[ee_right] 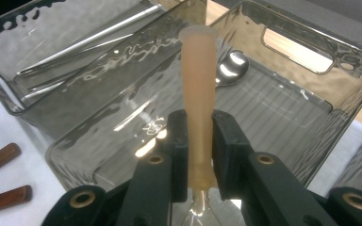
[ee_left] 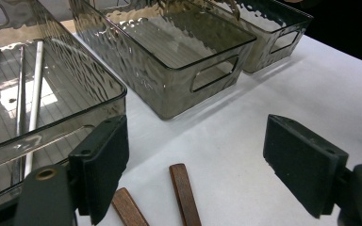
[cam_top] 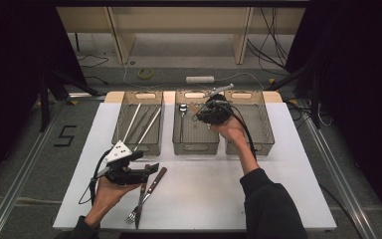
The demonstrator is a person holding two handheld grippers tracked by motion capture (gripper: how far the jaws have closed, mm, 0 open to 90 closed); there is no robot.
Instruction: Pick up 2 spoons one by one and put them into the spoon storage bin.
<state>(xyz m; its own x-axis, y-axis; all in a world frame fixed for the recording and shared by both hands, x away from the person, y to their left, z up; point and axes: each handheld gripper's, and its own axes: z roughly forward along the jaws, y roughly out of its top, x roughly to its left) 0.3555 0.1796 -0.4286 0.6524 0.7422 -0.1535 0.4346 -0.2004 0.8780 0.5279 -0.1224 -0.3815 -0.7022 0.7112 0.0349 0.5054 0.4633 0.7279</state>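
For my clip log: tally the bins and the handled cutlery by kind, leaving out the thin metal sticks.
Smoky clear bins: 3
Wooden-handled pieces on the table, fork and knife: 2
Spoon in the middle bin: 1
Pale-handled piece in the right gripper: 1
Total: 7

Overhead view, two close jaw-mounted views
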